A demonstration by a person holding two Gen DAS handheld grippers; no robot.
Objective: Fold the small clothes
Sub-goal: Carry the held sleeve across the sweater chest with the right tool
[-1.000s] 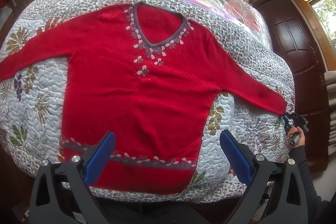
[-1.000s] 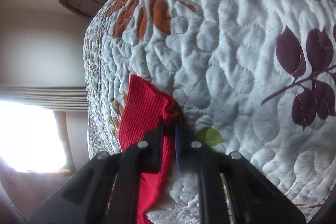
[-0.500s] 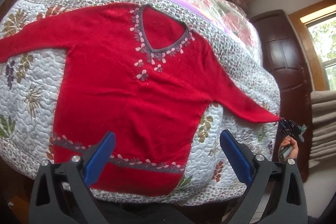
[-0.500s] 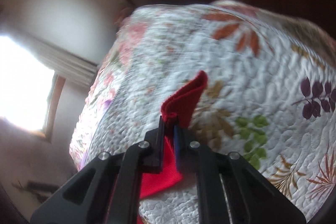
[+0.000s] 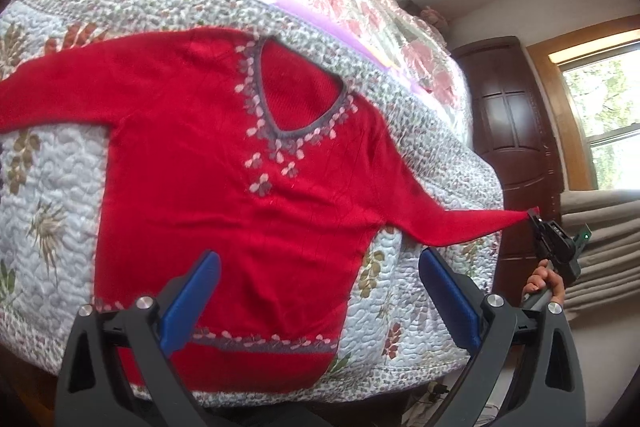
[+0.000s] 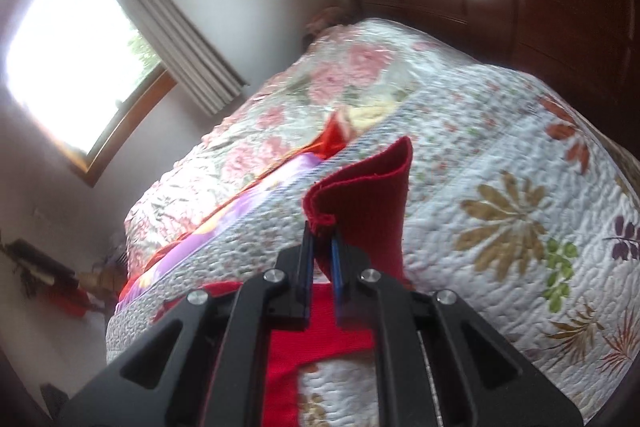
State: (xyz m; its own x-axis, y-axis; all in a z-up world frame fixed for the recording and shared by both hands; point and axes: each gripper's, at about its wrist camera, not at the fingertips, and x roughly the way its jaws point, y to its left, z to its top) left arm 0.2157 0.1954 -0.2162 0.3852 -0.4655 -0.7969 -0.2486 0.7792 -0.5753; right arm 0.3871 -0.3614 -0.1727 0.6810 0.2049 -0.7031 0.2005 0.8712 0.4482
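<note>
Sweater (image 5: 224,187) flat on bed (image 5: 52,163), hem at near edge. Right hand-held gripper (image 6: 320,239) clamped on cuff (image 6: 360,195), sleeve lifted off quilt. Left hand-held gripper (image 5: 320,291) gaping, empty, above hem. Risk: thin pinch slips, sleeve drops crooked; pull drags body askew.

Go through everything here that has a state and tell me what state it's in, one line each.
Red sweater: spread face up on the quilt, one sleeve cuff lifted.
Right gripper: shut on the sleeve cuff.
Left gripper: open, holding nothing.
Dark wooden door: closed.
</note>
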